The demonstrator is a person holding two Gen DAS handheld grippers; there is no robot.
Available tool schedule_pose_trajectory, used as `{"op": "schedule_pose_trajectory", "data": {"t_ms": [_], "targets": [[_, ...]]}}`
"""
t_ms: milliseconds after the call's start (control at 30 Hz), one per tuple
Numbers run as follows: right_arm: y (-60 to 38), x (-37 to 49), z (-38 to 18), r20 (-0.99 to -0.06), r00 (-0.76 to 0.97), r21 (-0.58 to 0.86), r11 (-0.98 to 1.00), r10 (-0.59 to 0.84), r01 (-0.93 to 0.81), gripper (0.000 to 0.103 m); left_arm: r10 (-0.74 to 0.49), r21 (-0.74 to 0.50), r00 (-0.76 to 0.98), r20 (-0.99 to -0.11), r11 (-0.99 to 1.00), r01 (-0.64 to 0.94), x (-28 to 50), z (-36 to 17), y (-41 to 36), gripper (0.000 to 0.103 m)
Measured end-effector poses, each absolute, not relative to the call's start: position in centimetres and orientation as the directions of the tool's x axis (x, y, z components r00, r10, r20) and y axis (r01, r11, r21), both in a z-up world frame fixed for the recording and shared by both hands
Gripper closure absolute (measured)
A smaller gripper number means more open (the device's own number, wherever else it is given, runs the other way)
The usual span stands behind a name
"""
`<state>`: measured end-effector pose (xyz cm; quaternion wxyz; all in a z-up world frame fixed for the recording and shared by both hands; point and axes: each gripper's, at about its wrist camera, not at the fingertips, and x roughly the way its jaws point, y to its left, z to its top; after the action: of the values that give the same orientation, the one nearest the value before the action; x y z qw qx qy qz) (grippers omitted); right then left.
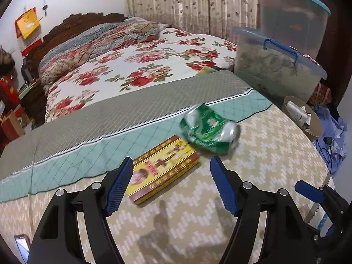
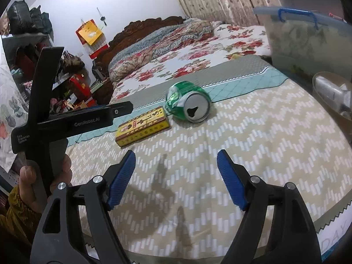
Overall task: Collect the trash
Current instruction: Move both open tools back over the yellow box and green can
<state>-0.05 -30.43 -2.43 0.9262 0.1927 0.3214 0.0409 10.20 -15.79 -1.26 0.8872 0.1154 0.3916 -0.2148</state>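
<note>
Although it is dented and crumpled, the green drink can (image 2: 188, 104) lies whole on its side on the zigzag-patterned cover (image 2: 253, 143), its silver top with the open mouth turned toward the right wrist camera. It rests near the seam where that beige cover meets a teal quilted cloth (image 1: 72, 160). Just beside the can, on the side nearer the grippers, a flat yellow and red box (image 1: 164, 168) lies face up, printed with a small portrait and lettering; whether the two touch cannot be told.

The left gripper (image 1: 171, 184) hangs above the cover with its blue-padded jaws spread wide and nothing between them; the near end of the box shows just past its left pad. The right gripper (image 2: 176, 179) likewise stands wide apart and empty, short of both box and can. In the right wrist view a hand (image 2: 41, 182) in a mustard sleeve grips the handle of the left gripper.

Beyond the teal cloth spreads a bed with a rose-printed sheet (image 1: 154, 66) and a folded floral quilt (image 1: 94, 44) against a carved dark headboard. To the right stand stacked clear storage bins (image 1: 279, 66) with blue lids, and below them a round cardboard tub (image 1: 308, 121) holding scraps.
</note>
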Motion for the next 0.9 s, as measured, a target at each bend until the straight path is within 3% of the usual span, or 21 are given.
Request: {"op": "schedule_pose_trajectory", "data": {"t_ms": [900], "targets": [[-26.4, 1.0, -3.1, -0.631, 0.74, 0.357, 0.934, 0.234, 0.009, 0.022, -0.199, 0.01, 0.602, -0.773, 0.946, 0.324, 11.6, -4.2, -7.6, 0.029]]}}
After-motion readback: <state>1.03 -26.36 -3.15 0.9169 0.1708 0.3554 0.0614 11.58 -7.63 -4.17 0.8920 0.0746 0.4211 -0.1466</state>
